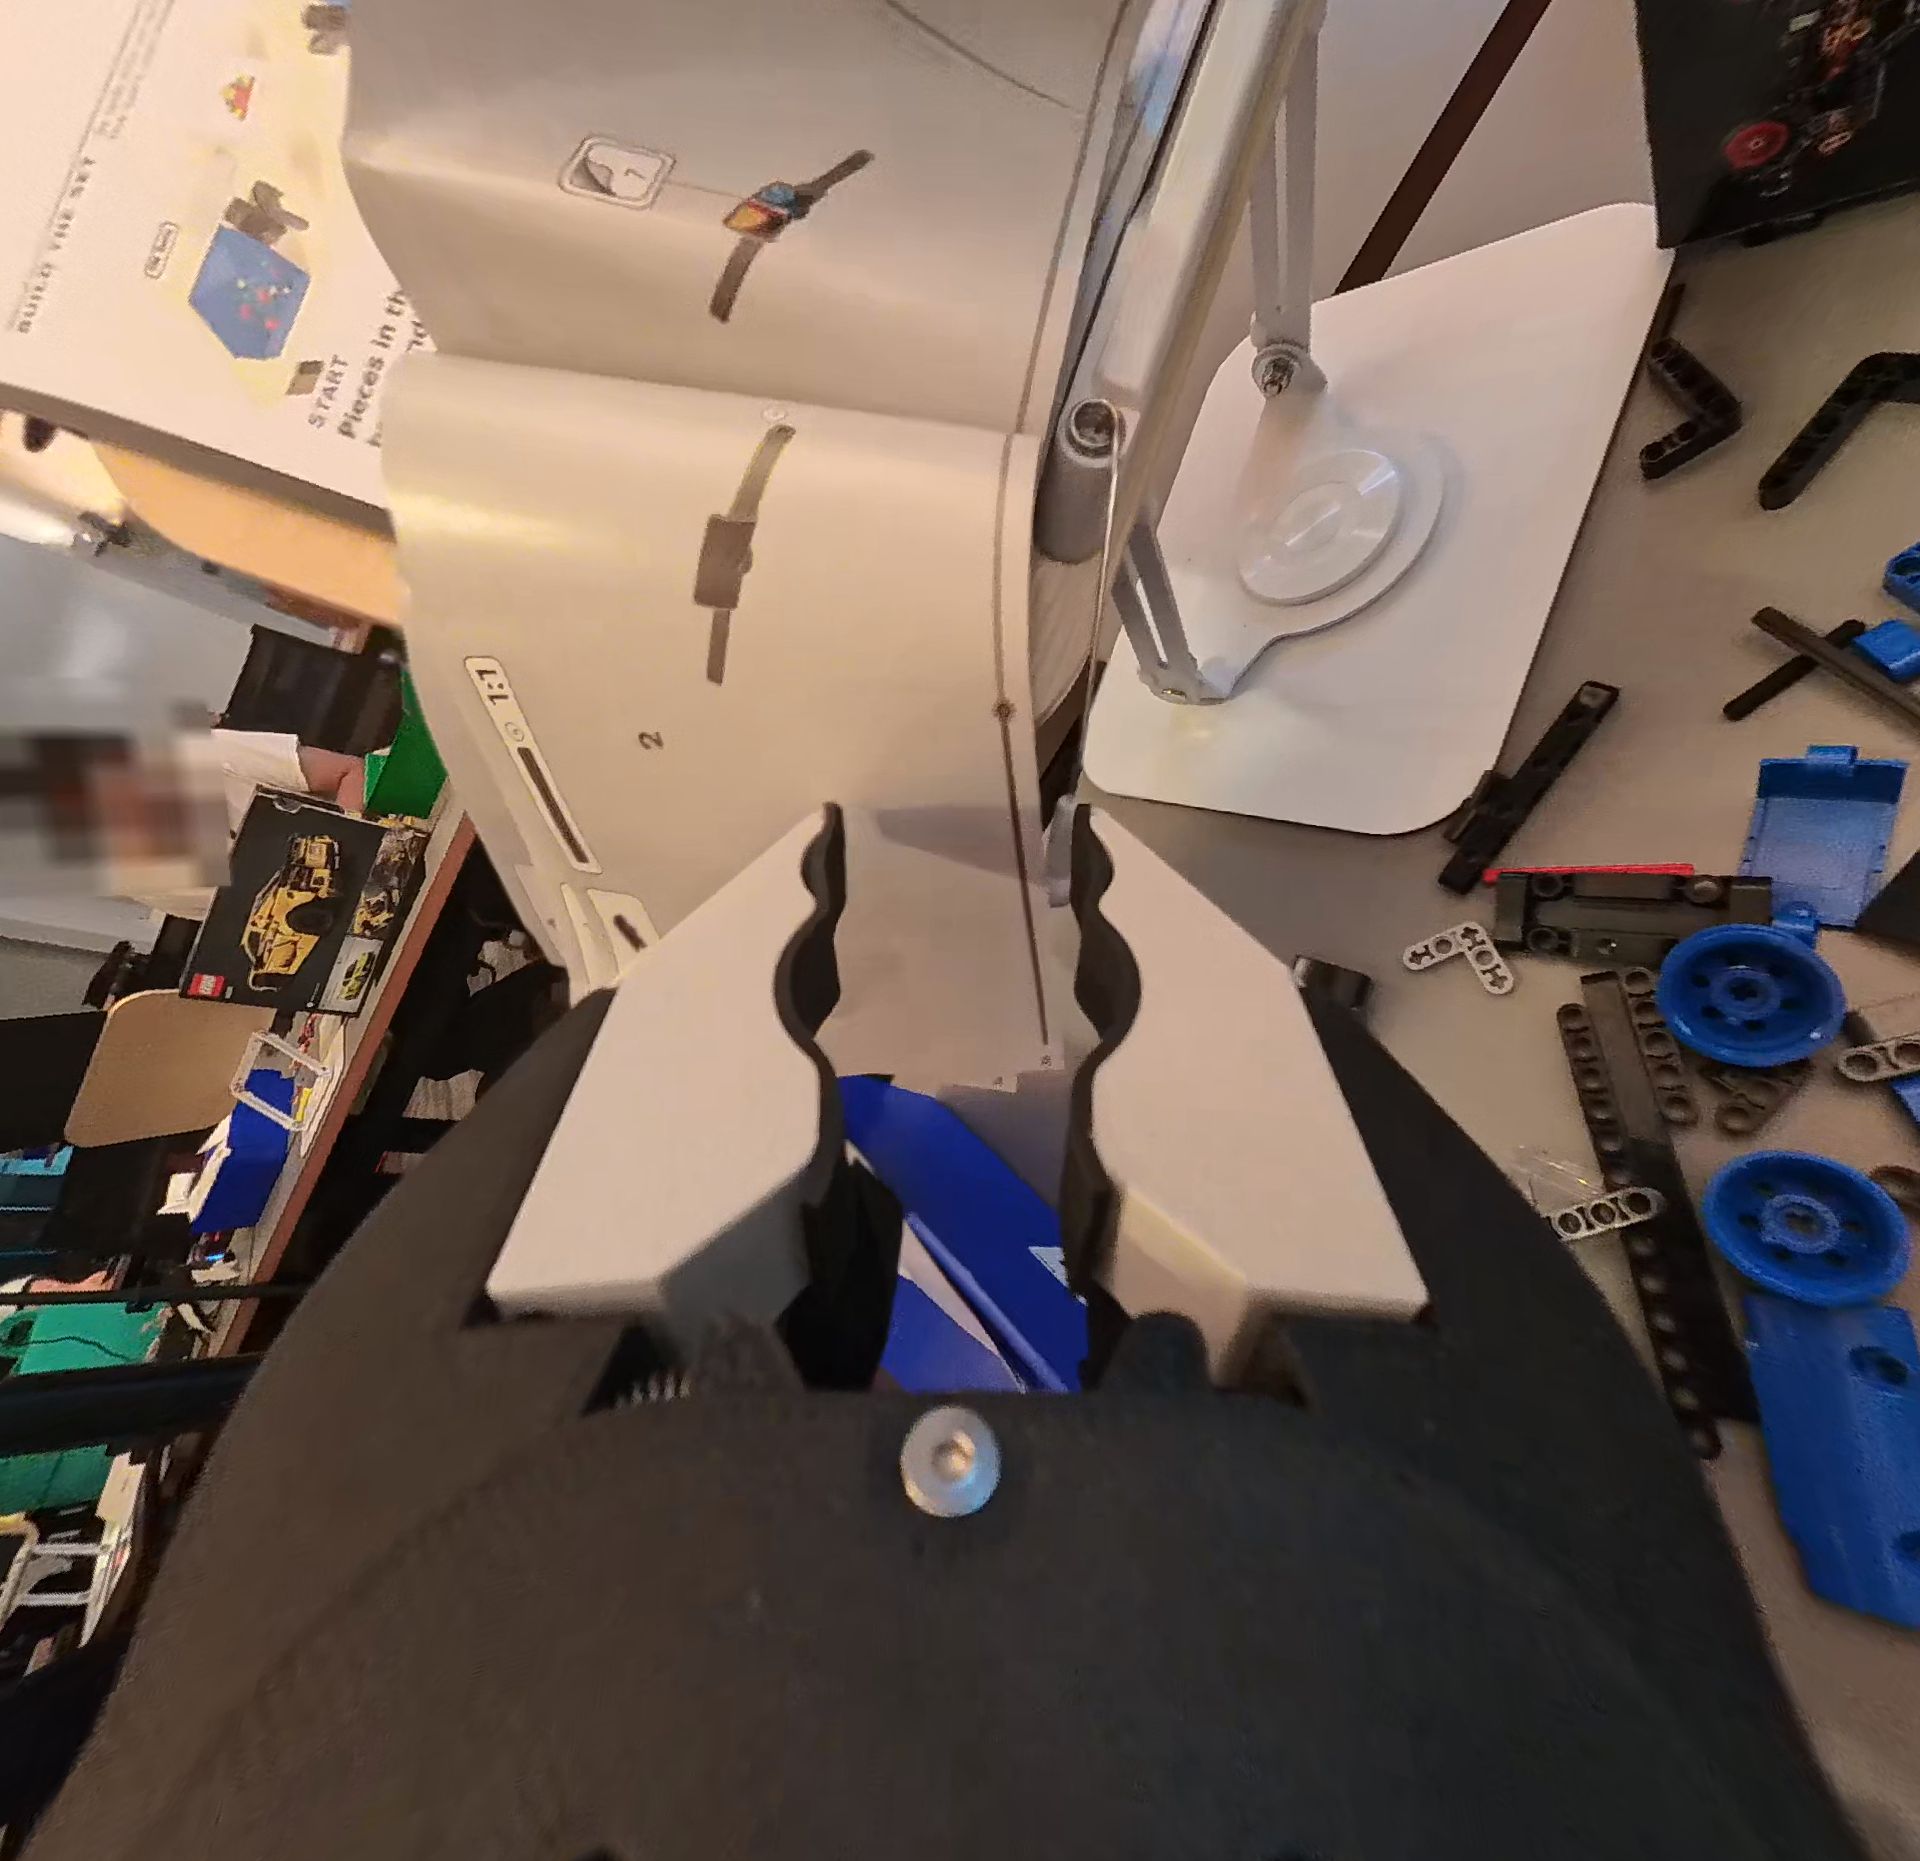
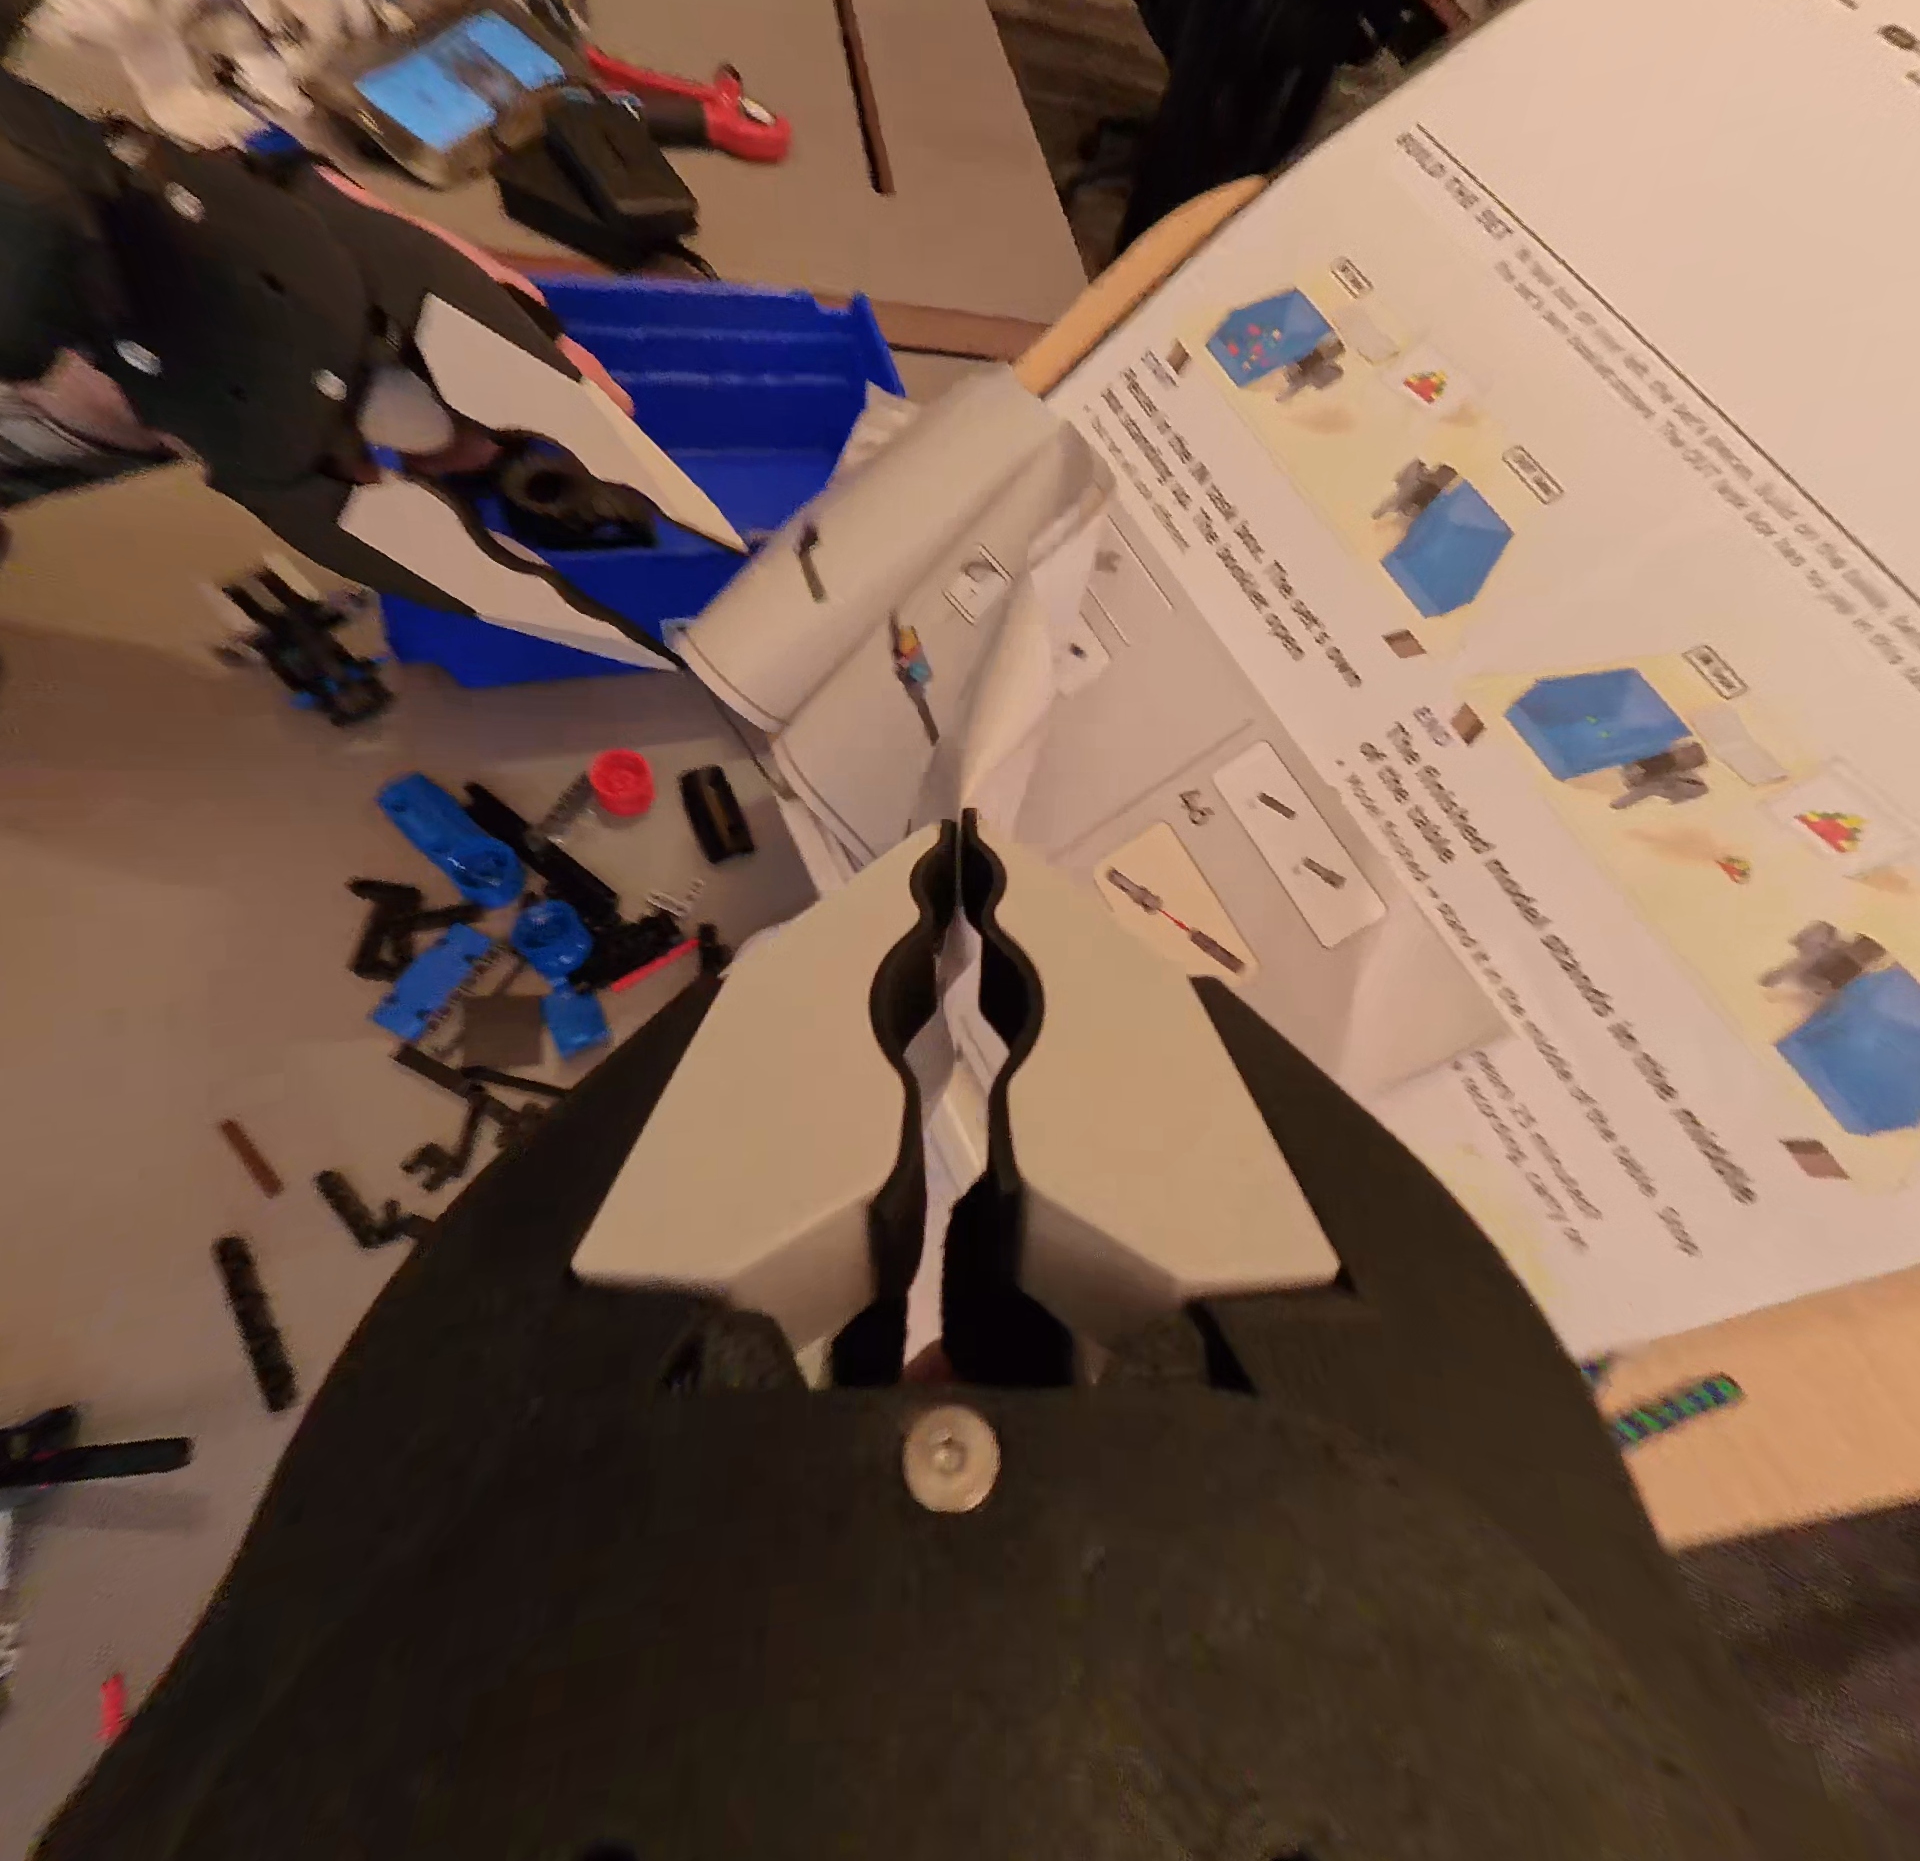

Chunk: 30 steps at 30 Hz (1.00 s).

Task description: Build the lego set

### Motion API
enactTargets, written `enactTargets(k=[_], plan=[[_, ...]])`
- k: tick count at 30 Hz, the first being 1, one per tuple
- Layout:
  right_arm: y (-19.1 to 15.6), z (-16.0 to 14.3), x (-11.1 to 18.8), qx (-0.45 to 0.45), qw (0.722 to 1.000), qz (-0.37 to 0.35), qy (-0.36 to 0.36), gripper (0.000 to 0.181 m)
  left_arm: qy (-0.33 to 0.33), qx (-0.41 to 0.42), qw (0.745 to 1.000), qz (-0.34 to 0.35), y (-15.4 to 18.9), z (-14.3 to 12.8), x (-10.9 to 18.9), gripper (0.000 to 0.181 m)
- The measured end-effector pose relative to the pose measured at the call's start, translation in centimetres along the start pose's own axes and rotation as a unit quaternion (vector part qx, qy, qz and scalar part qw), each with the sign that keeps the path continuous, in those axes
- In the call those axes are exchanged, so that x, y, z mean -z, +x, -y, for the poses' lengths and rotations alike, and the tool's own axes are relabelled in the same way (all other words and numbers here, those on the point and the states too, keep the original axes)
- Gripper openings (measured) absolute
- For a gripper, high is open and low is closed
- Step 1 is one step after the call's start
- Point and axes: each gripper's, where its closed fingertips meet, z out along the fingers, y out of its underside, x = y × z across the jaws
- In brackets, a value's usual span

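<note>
1. The right hand-held gripper point(image 2: 958, 835) has its jaws closed almost completely on a thin page edge of the instruction booklet point(image 2: 966, 606). Risk: a sharp pull tears the page or drags the whole booklet, because the paper is clamped only at the tips
2. The left hand-held gripper point(image 1: 956, 855) stands open with nothing between its fingers, its tips close over the curled pages of the booklet point(image 1: 727, 564). Whether they touch the paper cannot be told. Risk: closing here creases the page or pinches several sheets together
3. The lego pieces point(image 2: 488, 928) lie loose on the worktop point(image 2: 156, 876), beside the booklet and in front of the blue bin point(image 2: 727, 377); none appear joined yet. Risk: a sliding booklet sweeps small parts such as the red wheel point(image 2: 621, 781) out of place
4. The lamp base point(image 1: 1351, 564) stands just beside the booklet. Risk: a turned page catches on it and springs back
</note>
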Motion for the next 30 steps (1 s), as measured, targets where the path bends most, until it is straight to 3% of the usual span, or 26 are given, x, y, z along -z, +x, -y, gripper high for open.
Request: enactTargets(k=[7,11,15,18,24,26,30], plan=[[-4.4,5.0,-2.6,-0.019,0.995,0.081,0.058,0.0,0.095,0.081,0.991,-0.046,-0.5,2.5,2.6,0.054],[-6.7,8.4,-5.8,-0.025,0.99,0.105,0.092,0.001,0.185,0.163,0.96,-0.135,-0.3,4.8,5.8,0.066],[-7.7,9.0,-10.0,-0.009,0.993,0.096,0.071,0.001,0.208,0.199,0.941,-0.18,-0.2,4.0,7.3,0.079],[-7.9,9.5,-11.5,-0.018,0.992,0.095,0.076,0.002,0.206,0.216,0.937,-0.181,-0.3,3.2,7.3,0.082],[-7.8,9.4,-12.2,-0.024,0.993,0.087,0.074,0.005,0.171,0.216,0.954,-0.118,-2.0,1.8,4.7,0.043],[-7.6,9.4,-11.9,-0.03,0.993,0.086,0.077,0.006,0.177,0.212,0.954,-0.12,-2.0,2.1,4.4,0.007],[-6.7,8.7,-10.7,-0.027,0.994,0.072,0.072,0.012,0.194,0.26,0.938,-0.123,-3.2,2.0,4.3,0.0]])
